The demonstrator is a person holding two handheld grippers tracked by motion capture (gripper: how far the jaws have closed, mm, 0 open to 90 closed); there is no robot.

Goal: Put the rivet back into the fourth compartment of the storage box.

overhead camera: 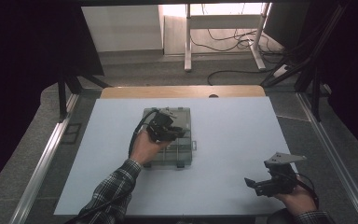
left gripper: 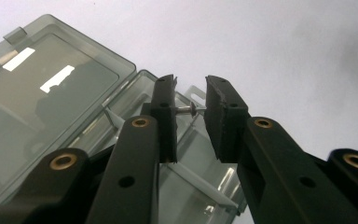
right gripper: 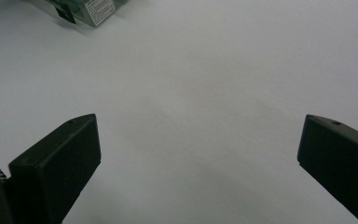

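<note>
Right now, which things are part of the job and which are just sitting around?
Part of the job:
- small metal screw, pinched in the left tool
- clear plastic box, lid open, under that tool

Just sitting around:
- right tool, open, over bare table
- white table cover
- cables on the floor
- white desk frame at the back

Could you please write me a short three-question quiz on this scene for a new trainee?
1. True or false: the left gripper holds a small metal screw between its jaws.
2. What lies under the left gripper: A) a cardboard carton, B) a clear plastic compartment box with its lid open, C) a metal tray?
3. How do the jaws of the right gripper stand, and what is beneath them?

Key
1. True; the screw spans the gap, gripped end to end.
2. B.
3. Wide apart with nothing between them, over the bare white table surface.
</note>
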